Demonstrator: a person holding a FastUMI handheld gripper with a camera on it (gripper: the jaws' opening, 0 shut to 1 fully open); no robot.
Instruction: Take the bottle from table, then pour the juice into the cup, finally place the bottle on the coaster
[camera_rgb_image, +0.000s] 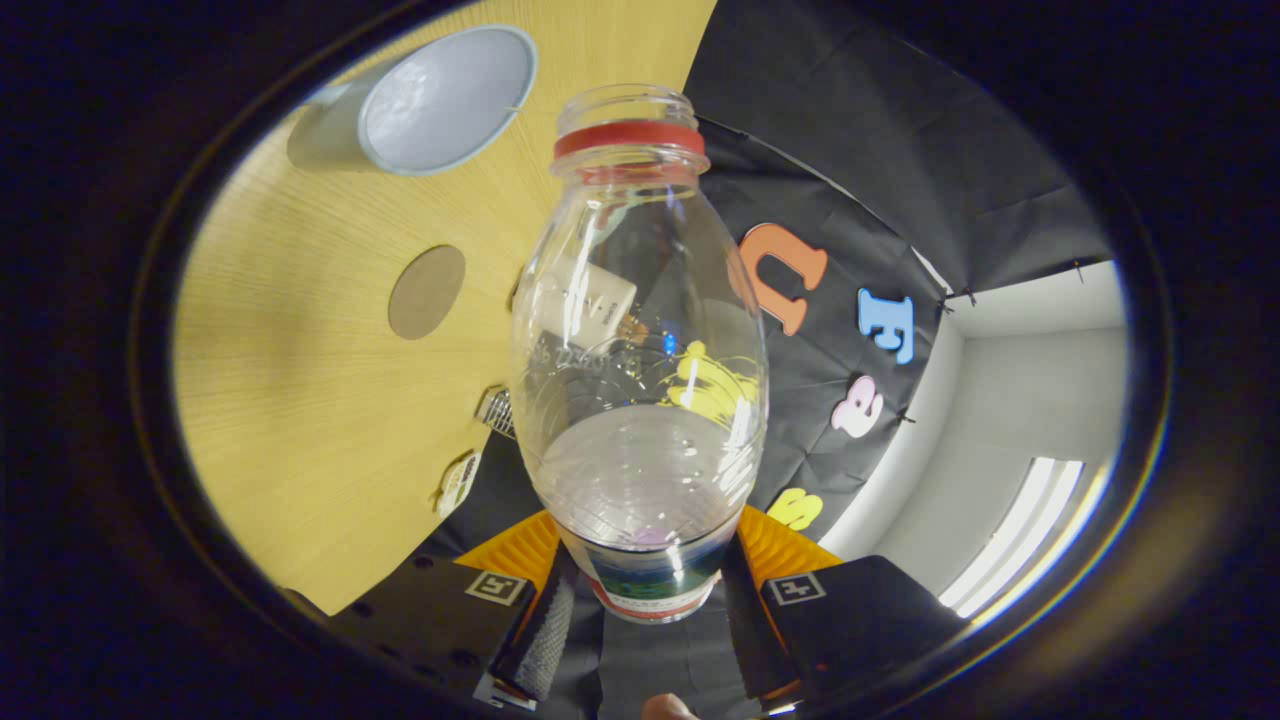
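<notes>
A clear plastic bottle (640, 340) with a red neck ring and no cap is held between my fingers, and my gripper (645, 590) is shut on its labelled lower body. The view is rolled, so the bottle is tilted over relative to the wooden table (300, 400). The bottle looks clear inside; a faint liquid line near its lower part is hard to tell. A pale blue-grey cup (435, 100) stands on the table beyond the bottle's mouth, off to its side. A round brown coaster (427, 291) lies flat on the table between the cup and my fingers.
The black booth cloth (900, 200) hangs beyond the table's edge behind the bottle. A small white box (600, 300) and a few small tags (458, 482) sit along that table edge. A white wall and ceiling light (1020, 530) show beyond the cloth.
</notes>
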